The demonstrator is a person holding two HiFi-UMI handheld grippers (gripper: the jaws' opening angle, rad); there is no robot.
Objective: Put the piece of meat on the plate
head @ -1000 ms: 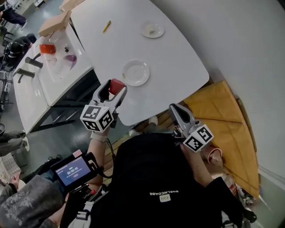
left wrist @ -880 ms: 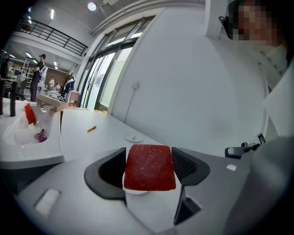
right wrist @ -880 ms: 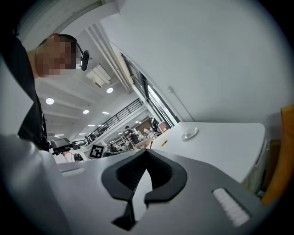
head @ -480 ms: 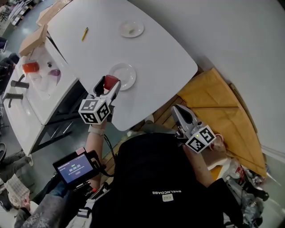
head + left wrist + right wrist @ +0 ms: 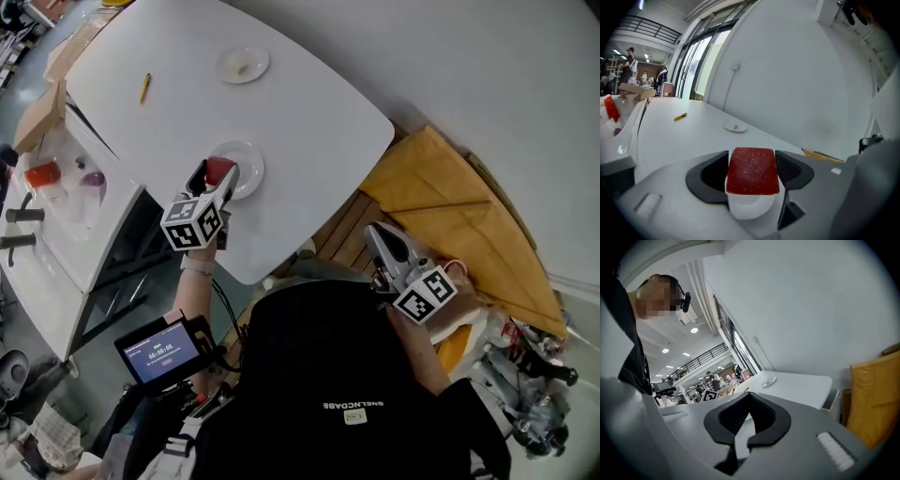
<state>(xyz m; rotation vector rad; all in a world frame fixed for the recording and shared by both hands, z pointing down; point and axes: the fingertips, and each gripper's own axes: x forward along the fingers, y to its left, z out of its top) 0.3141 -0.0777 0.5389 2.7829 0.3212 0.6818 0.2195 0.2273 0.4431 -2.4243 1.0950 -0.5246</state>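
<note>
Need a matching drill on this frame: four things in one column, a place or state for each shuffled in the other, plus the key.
Things:
1. piece of meat
2. pencil
3. far plate
4. right gripper

Places or states:
a. off the table, jaws together, empty
b. clamped in the left gripper, at the near plate
c. yellow, lying on the table
d. white, round, beyond the near plate

Pairs: 1-b, 2-c, 3-d, 4-a

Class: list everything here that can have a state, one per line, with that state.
left gripper, shut on piece of meat
piece of meat, held over near plate
near plate, meat not yet on it
far plate, small scrap on it
yellow pen, lying flat on table
right gripper, shut, empty
</note>
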